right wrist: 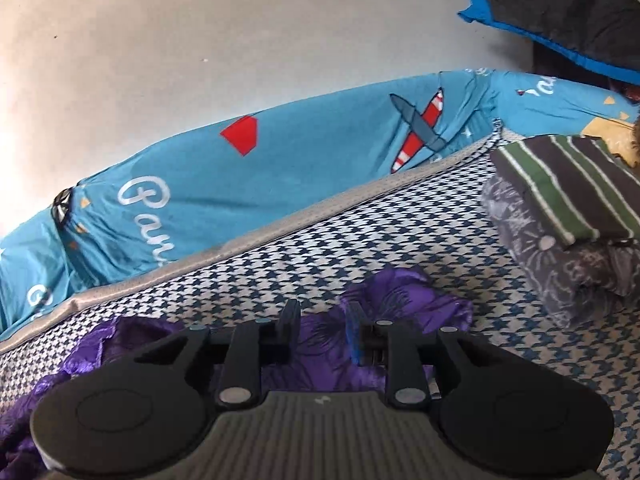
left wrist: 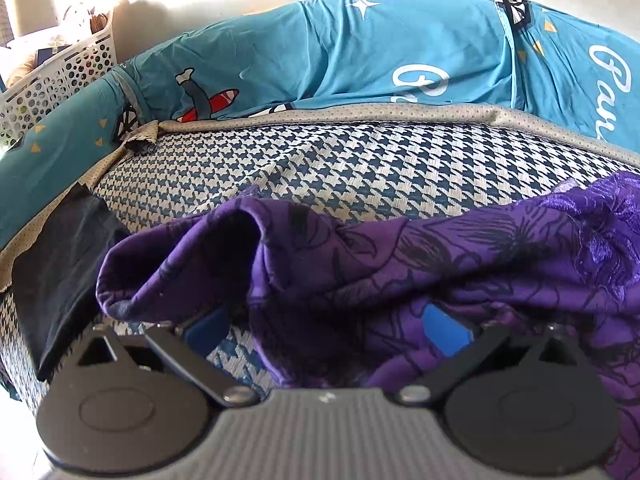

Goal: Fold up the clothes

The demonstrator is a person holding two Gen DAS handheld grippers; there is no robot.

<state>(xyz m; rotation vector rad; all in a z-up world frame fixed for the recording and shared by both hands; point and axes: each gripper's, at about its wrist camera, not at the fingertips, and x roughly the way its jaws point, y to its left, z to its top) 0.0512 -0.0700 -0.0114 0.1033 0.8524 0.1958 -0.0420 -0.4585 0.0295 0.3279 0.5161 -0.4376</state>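
A purple garment (left wrist: 440, 248) with a black floral print lies crumpled on the blue-and-white houndstooth mat (left wrist: 340, 160). In the left wrist view my left gripper (left wrist: 326, 326) stands open, its blue pads (left wrist: 444, 328) wide apart. Folds of the purple cloth drape over and between the fingers, hiding the tips. In the right wrist view the same purple garment (right wrist: 400, 300) lies under my right gripper (right wrist: 323, 326). Its jaws stand a little apart, with cloth showing in the gap and no pad pressing on it.
Teal bedding (right wrist: 280, 152) with plane prints lines the mat's far edge. A folded green-striped piece (right wrist: 568, 188) sits on a folded grey patterned one (right wrist: 560, 276) at the right. A dark cloth (left wrist: 60, 272) lies at the left and a white perforated basket (left wrist: 60, 80) beyond it.
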